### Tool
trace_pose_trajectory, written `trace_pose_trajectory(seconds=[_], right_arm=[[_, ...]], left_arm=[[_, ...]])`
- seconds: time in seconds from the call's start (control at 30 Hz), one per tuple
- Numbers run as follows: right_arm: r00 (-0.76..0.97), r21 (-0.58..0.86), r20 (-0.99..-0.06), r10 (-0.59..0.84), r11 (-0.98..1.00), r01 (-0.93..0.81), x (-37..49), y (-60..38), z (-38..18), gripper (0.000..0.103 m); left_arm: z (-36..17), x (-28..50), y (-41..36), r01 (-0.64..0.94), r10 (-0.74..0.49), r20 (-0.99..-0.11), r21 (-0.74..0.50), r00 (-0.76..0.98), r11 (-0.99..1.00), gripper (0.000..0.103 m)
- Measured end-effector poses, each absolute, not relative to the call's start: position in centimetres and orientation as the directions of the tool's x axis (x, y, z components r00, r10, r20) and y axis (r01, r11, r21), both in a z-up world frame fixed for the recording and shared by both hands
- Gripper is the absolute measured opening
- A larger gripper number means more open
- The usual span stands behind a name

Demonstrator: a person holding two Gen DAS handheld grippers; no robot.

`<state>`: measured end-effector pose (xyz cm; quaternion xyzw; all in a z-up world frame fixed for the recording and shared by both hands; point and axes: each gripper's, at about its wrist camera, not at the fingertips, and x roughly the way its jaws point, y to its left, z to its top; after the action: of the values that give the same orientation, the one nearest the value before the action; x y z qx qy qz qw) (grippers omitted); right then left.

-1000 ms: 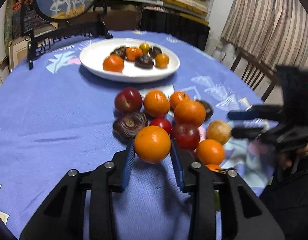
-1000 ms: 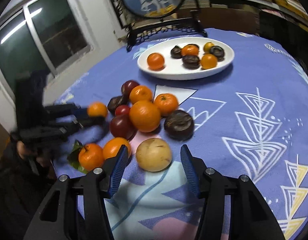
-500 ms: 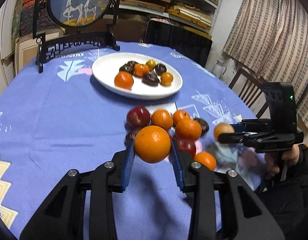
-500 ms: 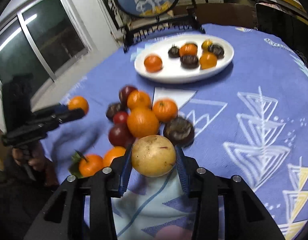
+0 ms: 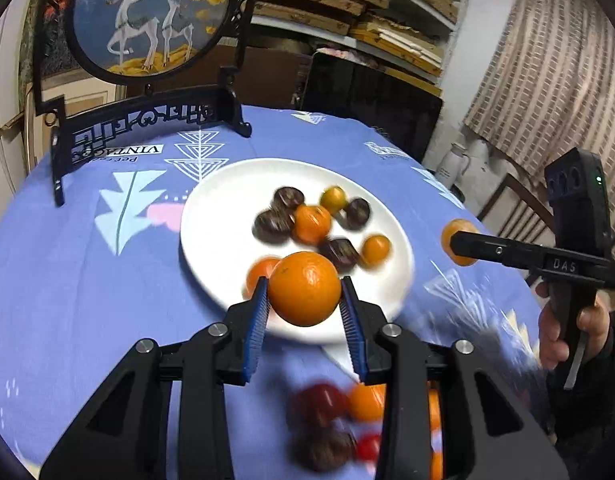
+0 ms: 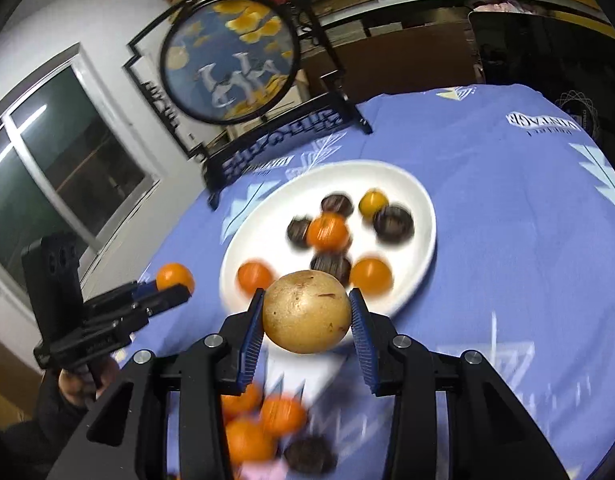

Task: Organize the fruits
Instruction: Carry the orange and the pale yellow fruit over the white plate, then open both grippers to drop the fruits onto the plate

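Observation:
My left gripper is shut on an orange and holds it in the air over the near rim of the white plate. My right gripper is shut on a tan round fruit, also above the plate's near rim. The plate holds several small oranges and dark fruits. The right gripper shows in the left wrist view at the right; the left gripper shows in the right wrist view at the left. A blurred pile of loose fruit lies on the cloth below both grippers.
The table has a blue patterned cloth. A black-framed round deer screen stands behind the plate. Shelves, a dark cabinet, a chair and a curtain lie beyond the table. A window is at the left.
Both grippers have lifted their fruit off the pile and moved forward toward the plate, which now looks much nearer. The pile has dropped to the bottom of both views.

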<state>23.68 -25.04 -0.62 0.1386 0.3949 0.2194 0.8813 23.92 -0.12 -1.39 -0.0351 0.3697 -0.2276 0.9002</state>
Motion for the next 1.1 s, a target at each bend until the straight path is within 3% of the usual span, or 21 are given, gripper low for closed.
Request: trace_pose_trajectory(seconds=[0.17, 0.2, 0.27, 0.33, 0.6, 0.93, 1.0, 1.07, 1.1], right_arm=[[0.606, 0.395, -0.645, 0.465, 0.882, -0.257, 29.1, -23.2, -2.0, 0.043], [0.629, 0.377, -0.639, 0.443, 0.893, -0.246, 29.8, -23.1, -2.0, 0.045], [0.652, 0.389, -0.617, 0.440, 0.891, -0.233, 30.1, -23.3, -2.2, 0.055], [0.647, 0.402, -0.607, 0.462, 0.880, -0.252, 29.4, -23.3, -2.5, 0.055], [0.642, 0.343, -0.621, 0.450, 0.892, -0.293, 21.7, -24.5, -3.3, 0.062], [0.614, 0.372, -0.647, 0.451, 0.890, -0.263, 14.3, -27.1, -6.4, 0.063], [0.609, 0.380, -0.653, 0.450, 0.890, -0.250, 13.7, -27.4, -6.9, 0.063], [0.615, 0.385, -0.644, 0.455, 0.887, -0.253, 13.2, -27.4, -6.7, 0.063], [0.616, 0.383, -0.642, 0.456, 0.887, -0.257, 13.0, -27.3, -6.6, 0.063]], left_arm=[[-2.8, 30.1, -0.8, 0.339, -0.412, -0.687, -0.249, 0.598, 0.907, 0.036], [-3.2, 30.9, -0.8, 0.328, -0.411, -0.695, -0.259, 0.590, 0.909, 0.041], [-3.7, 31.7, -0.3, 0.290, -0.401, -0.696, -0.280, 0.596, 0.915, 0.066], [-3.8, 30.7, 0.2, 0.301, -0.421, -0.668, -0.296, 0.613, 0.907, 0.072], [-3.6, 22.5, 0.9, 0.370, -0.417, -0.671, -0.223, 0.613, 0.902, 0.072], [-6.9, 12.8, 2.4, 0.423, -0.353, -0.741, -0.103, 0.571, 0.900, 0.071], [-7.6, 12.7, 2.3, 0.417, -0.344, -0.757, -0.104, 0.556, 0.903, 0.066], [-8.1, 12.9, 1.5, 0.430, -0.359, -0.766, -0.120, 0.533, 0.895, 0.054], [-8.3, 13.0, 0.8, 0.441, -0.352, -0.770, -0.103, 0.533, 0.892, 0.054]])
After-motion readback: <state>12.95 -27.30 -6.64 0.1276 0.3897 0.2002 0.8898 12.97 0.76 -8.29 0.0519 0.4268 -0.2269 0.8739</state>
